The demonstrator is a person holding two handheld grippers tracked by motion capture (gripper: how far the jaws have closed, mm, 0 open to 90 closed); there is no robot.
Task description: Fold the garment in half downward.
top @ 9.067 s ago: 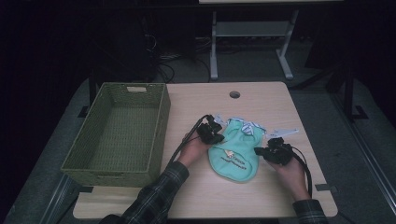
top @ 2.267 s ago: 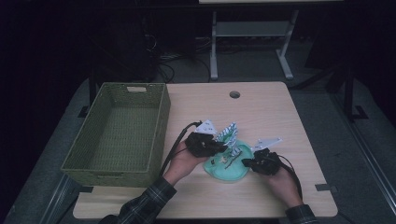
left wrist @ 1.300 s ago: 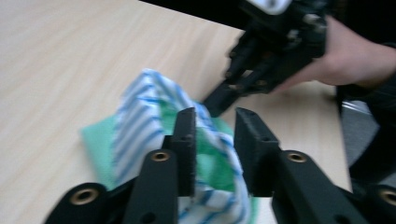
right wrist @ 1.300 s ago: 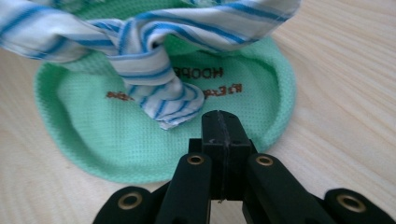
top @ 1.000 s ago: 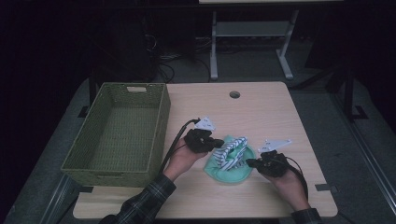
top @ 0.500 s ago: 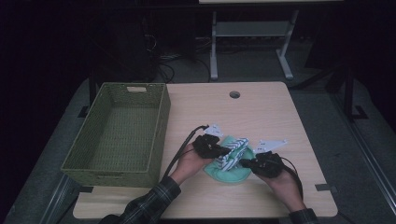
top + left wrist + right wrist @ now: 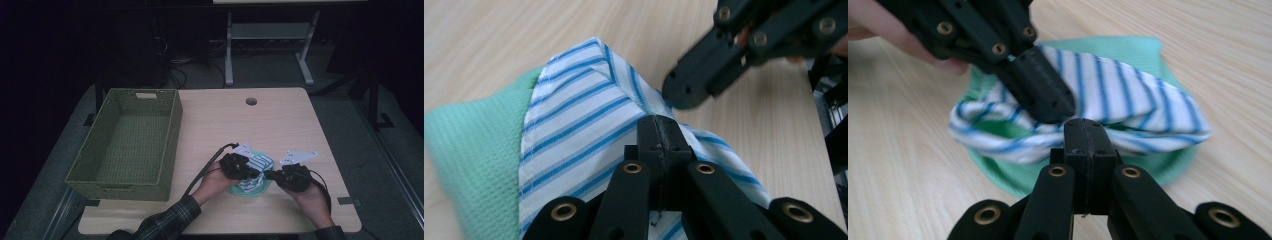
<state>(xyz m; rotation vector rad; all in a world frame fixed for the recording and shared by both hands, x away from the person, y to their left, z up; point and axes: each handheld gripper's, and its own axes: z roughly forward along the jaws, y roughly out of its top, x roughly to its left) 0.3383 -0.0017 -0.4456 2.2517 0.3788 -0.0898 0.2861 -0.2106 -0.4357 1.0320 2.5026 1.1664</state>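
Note:
A small mint-green garment [image 7: 239, 189] with a white, blue-striped layer [image 7: 258, 163] lies bunched on the wooden table [image 7: 260, 120] near its front edge. My left gripper [image 7: 254, 172] comes in from the left and my right gripper [image 7: 267, 175] from the right, their tips almost meeting over the garment. In the left gripper view the jaws [image 7: 659, 121] are shut, pinching the striped cloth [image 7: 574, 120], with green fabric [image 7: 469, 145] to the left. In the right gripper view the jaws [image 7: 1086, 122] are shut on the striped cloth's [image 7: 1128, 95] near edge. The left gripper's shut tip [image 7: 1048, 102] presses in just beyond.
An empty green woven basket [image 7: 127, 142] stands on the table's left side. A round cable hole [image 7: 251, 101] sits near the far edge. A metal stand [image 7: 270, 35] and cables lie on the dark floor behind. Cables trail from both grippers toward the person.
My left gripper has moved right and down, toward the right gripper. The striped cloth came with it, and the garment is now folded into a smaller bundle. The right gripper has hardly shifted.

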